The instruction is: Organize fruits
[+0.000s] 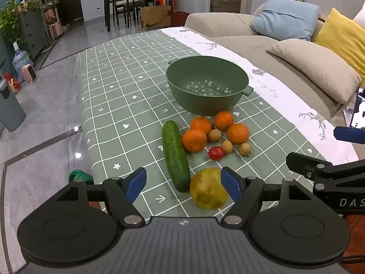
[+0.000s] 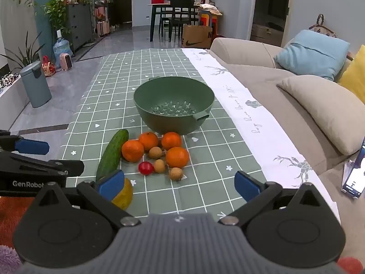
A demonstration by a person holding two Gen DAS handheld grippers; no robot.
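A green colander bowl (image 1: 206,84) (image 2: 173,105) stands empty on the checked tablecloth. In front of it lies a cluster of several oranges (image 1: 195,139) (image 2: 177,157), three small brown longans (image 1: 227,146) (image 2: 159,165) and a red tomato (image 1: 216,153) (image 2: 146,168). A cucumber (image 1: 175,156) (image 2: 112,154) lies to their left. A yellow-green pear (image 1: 208,188) (image 2: 124,195) sits nearest. My left gripper (image 1: 183,183) hangs open above the table's near end, its right finger beside the pear. My right gripper (image 2: 179,186) is open with nothing between its fingers; its left finger hides part of the pear.
A beige sofa (image 2: 285,77) with cushions runs along the table's right side. A phone (image 2: 355,178) stands propped at the right. Grey tiled floor with a bin (image 2: 35,84) lies to the left. A dining table and chairs (image 2: 175,16) stand far behind.
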